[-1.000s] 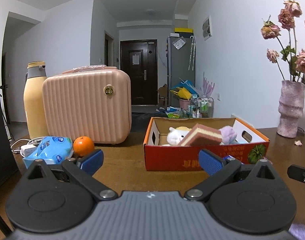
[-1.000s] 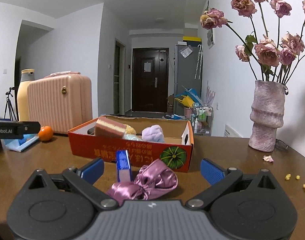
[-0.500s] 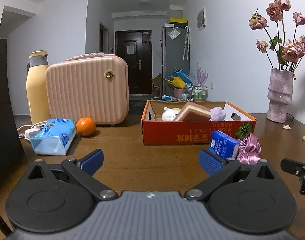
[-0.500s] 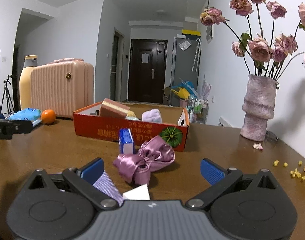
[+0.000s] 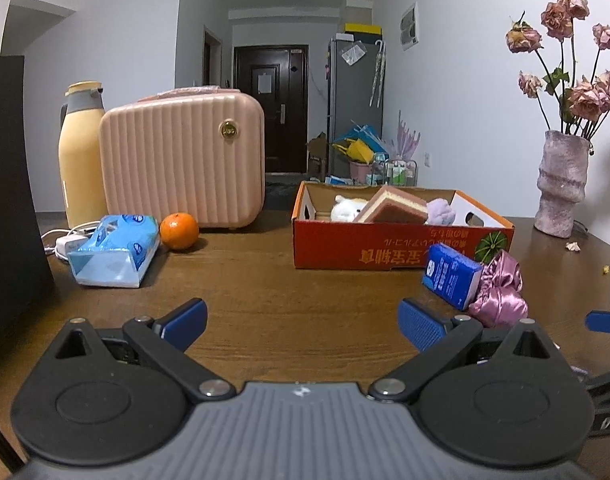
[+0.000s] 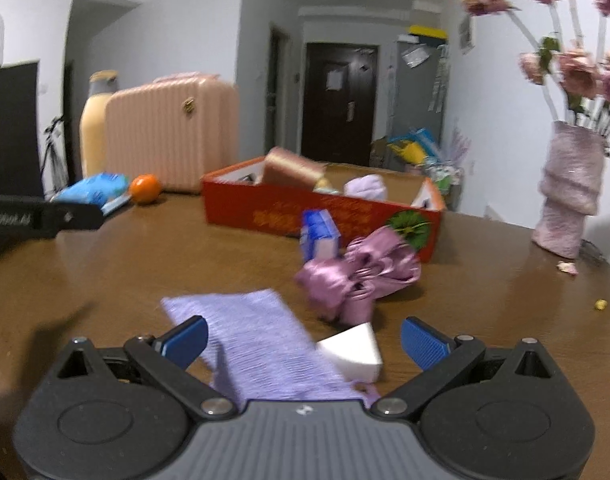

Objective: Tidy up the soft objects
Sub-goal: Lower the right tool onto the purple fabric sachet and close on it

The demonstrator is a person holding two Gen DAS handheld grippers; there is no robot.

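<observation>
Both my claws, left claw [image 5: 303, 318] and right claw [image 6: 303, 338], gape empty; next I grasp the flat lilac ribbed cloth [image 6: 257, 338] at six o'clock, bound for the red cardboard box [image 6: 265, 210].

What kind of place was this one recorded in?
Most likely a lived-in flat: a wooden dining table faces a hallway with a dark entrance door, a grey fridge beside it, and a vase of dried roses.
</observation>
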